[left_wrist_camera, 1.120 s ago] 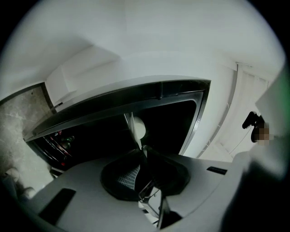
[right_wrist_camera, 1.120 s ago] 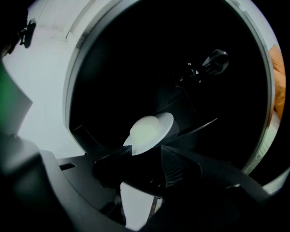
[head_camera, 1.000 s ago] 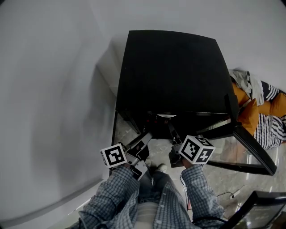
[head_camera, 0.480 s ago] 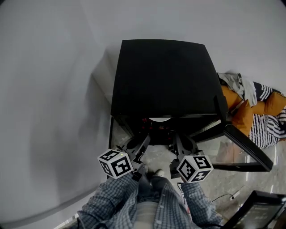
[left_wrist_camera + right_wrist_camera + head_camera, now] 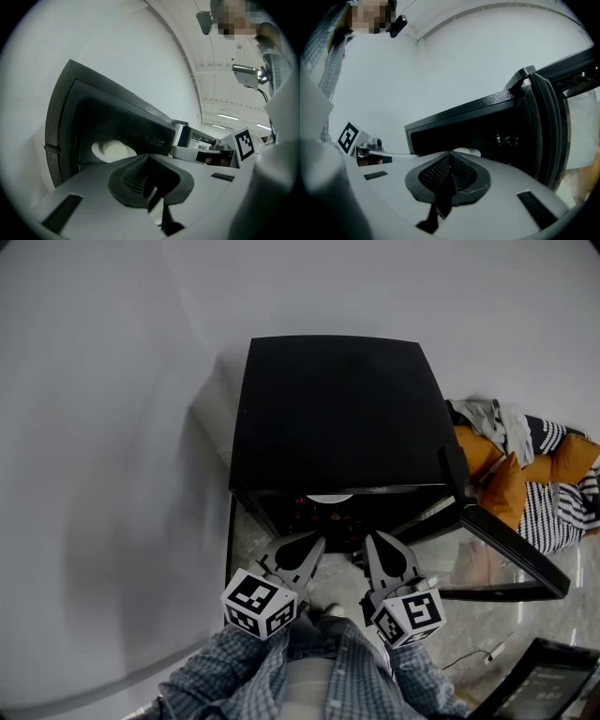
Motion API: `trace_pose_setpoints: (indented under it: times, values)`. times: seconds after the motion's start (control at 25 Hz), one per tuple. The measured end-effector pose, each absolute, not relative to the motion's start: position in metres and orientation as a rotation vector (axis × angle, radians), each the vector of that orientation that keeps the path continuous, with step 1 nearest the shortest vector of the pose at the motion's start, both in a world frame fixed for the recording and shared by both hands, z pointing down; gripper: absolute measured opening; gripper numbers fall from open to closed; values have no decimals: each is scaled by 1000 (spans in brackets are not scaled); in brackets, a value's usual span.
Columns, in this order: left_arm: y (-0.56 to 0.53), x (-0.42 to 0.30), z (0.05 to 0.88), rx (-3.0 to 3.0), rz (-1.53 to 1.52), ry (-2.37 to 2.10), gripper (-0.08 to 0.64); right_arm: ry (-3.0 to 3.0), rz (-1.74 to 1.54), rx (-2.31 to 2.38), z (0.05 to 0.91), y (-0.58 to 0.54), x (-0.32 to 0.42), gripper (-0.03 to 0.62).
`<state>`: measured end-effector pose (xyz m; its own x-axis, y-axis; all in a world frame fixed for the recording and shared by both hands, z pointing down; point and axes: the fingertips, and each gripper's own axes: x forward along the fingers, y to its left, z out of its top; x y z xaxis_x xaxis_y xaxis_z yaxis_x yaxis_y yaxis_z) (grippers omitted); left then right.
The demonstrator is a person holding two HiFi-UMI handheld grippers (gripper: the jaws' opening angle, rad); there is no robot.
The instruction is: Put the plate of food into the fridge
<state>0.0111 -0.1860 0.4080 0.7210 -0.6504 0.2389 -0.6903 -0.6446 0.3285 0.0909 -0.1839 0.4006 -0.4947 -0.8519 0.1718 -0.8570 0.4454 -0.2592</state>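
white walls (image 5: 103, 474) stand all around a small black fridge (image 5: 333, 409) that sits on the floor in a corner.

on the left, the left claw (image 5: 314, 542) is squeezed tight with nothing in it. it points at the dark open front of the fridge and touches nothing.

in the middle, the plate of food (image 5: 328, 498) is inside the fridge on a shelf. the left gripper view shows it as a pale round thing (image 5: 112, 150) in the dark box. it looks close to the front edge, but i cannot tell how close.

next to it, the right claw (image 5: 372, 540) is squeezed tight too, and it is empty. no claw touches the plate.

on the right, the fridge door (image 5: 511, 545) hangs wide open. past it lie an orange cushion (image 5: 492, 479) and some striped cloth (image 5: 553, 512).

i think the plate part is done and only the door is left. if the door gets pushed too hard, it could bump the plate and spill the food. if a claw is in the gap, the door could pinch it. if the door is left open, the food will get warm.
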Motion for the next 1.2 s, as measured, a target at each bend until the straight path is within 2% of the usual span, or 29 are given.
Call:
trace_pose_setpoints:
  times: [0.36,1.2]
  values:
    - [-179,16,411,2582,214,-1060,6,-2688,512,1587,399,-178,92,6]
    - [-180,14,411,2554,178,-1060,6,-2689,512,1589,398,-176,92,6]
